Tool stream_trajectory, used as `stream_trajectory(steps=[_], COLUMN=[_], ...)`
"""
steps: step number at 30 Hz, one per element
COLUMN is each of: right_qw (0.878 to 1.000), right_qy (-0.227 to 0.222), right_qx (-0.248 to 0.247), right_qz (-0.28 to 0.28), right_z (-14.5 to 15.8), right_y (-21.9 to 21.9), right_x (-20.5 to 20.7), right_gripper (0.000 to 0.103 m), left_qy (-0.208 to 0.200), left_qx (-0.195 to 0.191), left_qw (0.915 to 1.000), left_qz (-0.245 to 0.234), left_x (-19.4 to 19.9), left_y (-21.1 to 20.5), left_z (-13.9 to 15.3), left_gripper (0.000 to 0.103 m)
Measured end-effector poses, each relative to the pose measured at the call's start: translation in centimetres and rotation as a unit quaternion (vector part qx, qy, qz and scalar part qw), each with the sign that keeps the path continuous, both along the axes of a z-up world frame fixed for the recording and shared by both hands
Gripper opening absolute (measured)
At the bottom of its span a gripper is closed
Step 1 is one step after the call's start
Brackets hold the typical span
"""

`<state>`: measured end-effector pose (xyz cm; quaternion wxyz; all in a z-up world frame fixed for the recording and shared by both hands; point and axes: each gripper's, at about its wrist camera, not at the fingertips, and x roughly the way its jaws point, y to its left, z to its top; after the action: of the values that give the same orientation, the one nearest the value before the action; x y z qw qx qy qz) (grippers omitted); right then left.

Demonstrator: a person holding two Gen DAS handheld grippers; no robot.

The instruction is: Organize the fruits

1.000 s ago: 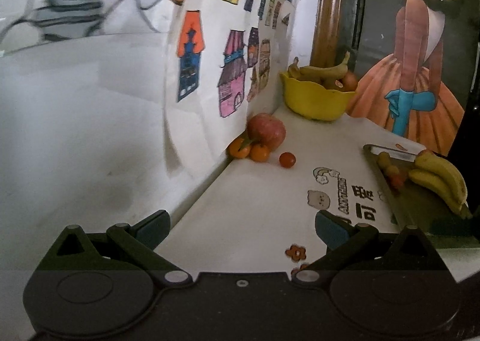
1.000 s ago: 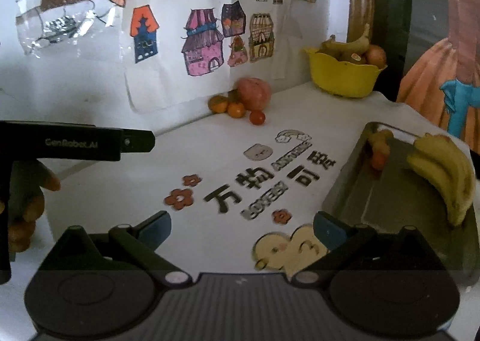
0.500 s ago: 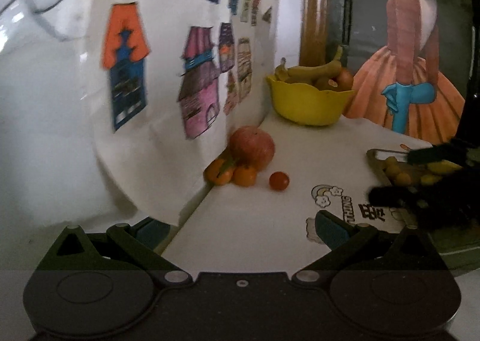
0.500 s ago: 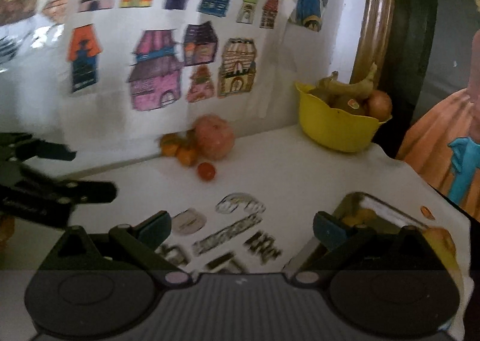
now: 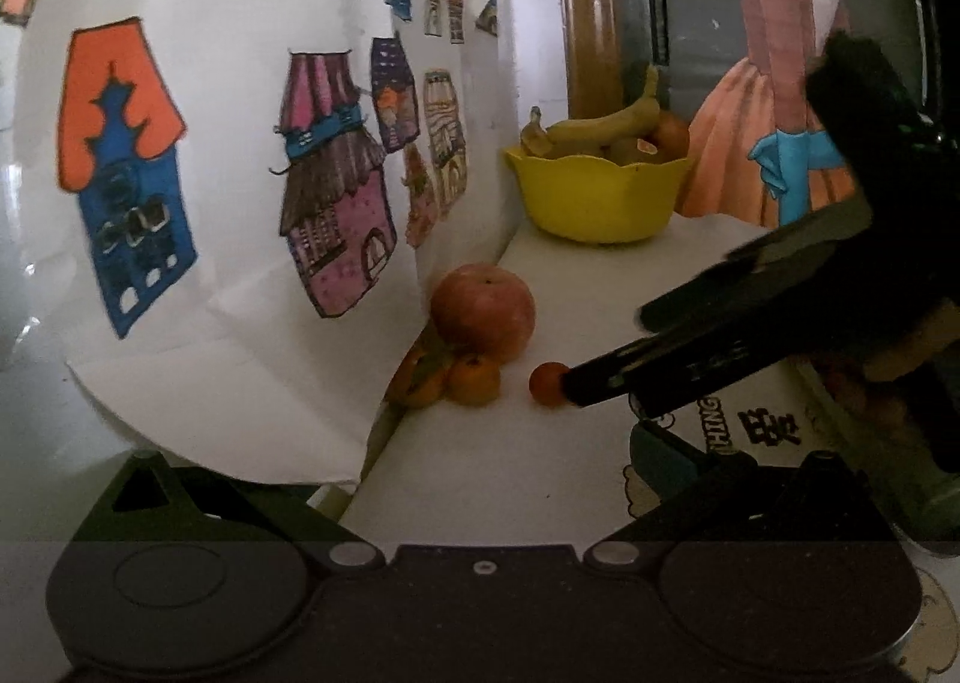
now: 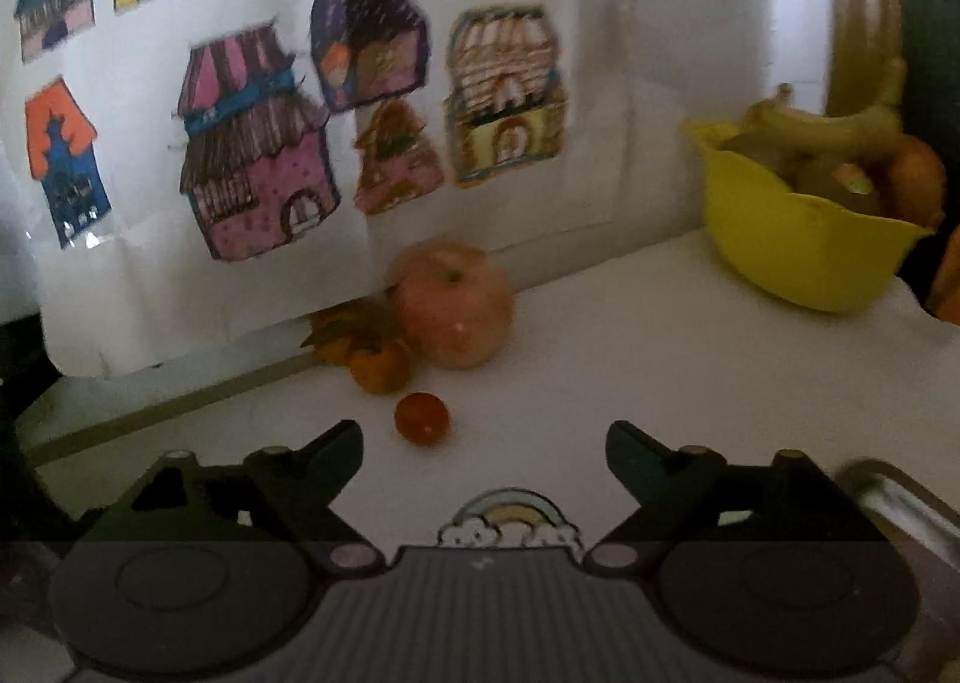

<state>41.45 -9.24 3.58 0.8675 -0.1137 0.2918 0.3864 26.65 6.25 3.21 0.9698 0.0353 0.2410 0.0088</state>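
A small red cherry tomato [image 6: 422, 419] lies on the white table, just ahead of my right gripper [image 6: 483, 437] and nearer its left fingertip. The jaws are closing, but the pads do not touch it. Seen from the left wrist, the right gripper [image 5: 606, 350] reaches in from the right, its lower finger beside the tomato [image 5: 546, 383]. Behind stand a red apple [image 6: 453, 311] and two tangerines [image 6: 381, 365] against the wall. My left gripper [image 5: 480, 467] hangs open and empty in front of them.
A yellow bowl [image 5: 594, 197] holding a banana and other fruit stands at the back right by a wooden post. Paper drawings of houses [image 6: 258, 161] hang down the wall to the table. A metal tray's corner [image 6: 900, 503] shows at the right.
Both grippers have moved in towards the fruit by the wall. The right gripper has come into the left wrist view beside the cherry tomato, and its jaws have narrowed.
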Motion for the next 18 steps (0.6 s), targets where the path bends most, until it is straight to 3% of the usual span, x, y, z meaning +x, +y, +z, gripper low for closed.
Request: stream_trajectory(steps=[12,16,18], right_qw=[0.999,0.999,0.999], right_qy=[0.011,0.013,0.015], right_qx=[-0.02,-0.014,-0.012], right_qz=[0.03,0.028,0.028], right_z=[-2.0,-2.1,-2.2], right_y=[3.3,3.3,2.9], right_x=[1.3,1.4,1.5], right_gripper=[0.054,0.03,0.026], left_qy=[0.007,0.012,0.014], left_qx=[0.016,0.025,0.03], left_qw=[0.9997,0.9994,0.9992], left_qz=[-0.014,-0.021,-0.023], left_x=[2.2,3.2,3.6], left_y=[-0.5,-1.0,-1.2], left_z=[-0.6,-0.8,-1.0], left_gripper=[0.097,0.091,0.089])
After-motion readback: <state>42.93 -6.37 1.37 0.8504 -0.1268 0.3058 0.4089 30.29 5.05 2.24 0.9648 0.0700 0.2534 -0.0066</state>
